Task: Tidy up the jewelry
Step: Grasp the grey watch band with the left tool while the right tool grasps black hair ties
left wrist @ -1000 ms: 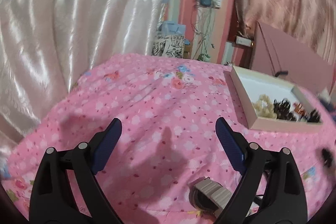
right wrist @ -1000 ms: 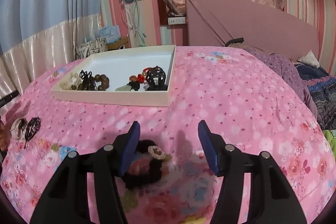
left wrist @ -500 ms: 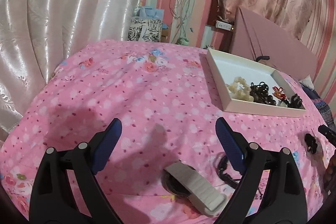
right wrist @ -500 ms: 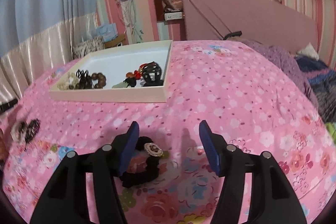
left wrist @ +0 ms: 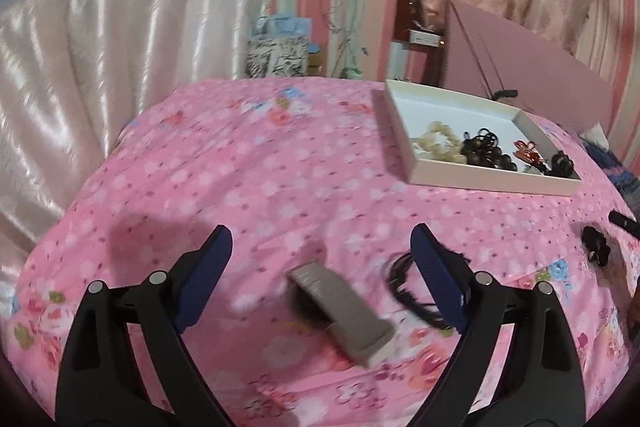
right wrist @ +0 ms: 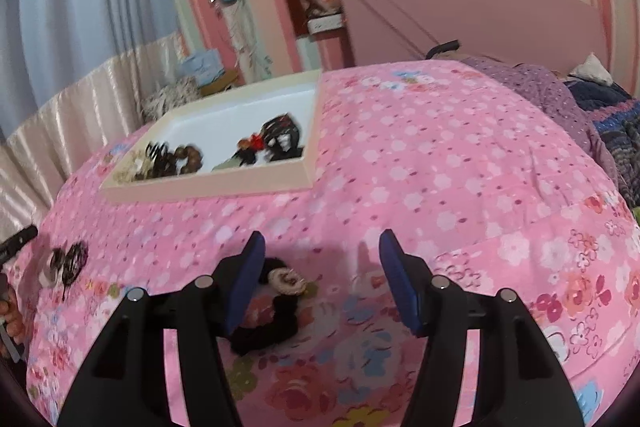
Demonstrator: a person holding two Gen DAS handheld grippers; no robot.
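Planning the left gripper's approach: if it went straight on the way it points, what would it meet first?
Probably the grey flat hair clip on the pink floral bedspread, lying between the open left gripper fingers; depth is hard to judge.

Tray contents motion-blurred in right wrist view; single pieces hard to tell apart; black scrunchie partly hidden behind left finger of right gripper; black hair clip partly covered by right finger of left gripper; dark object under grey clip blurred, unclear; dark item near right edge too small to identify.
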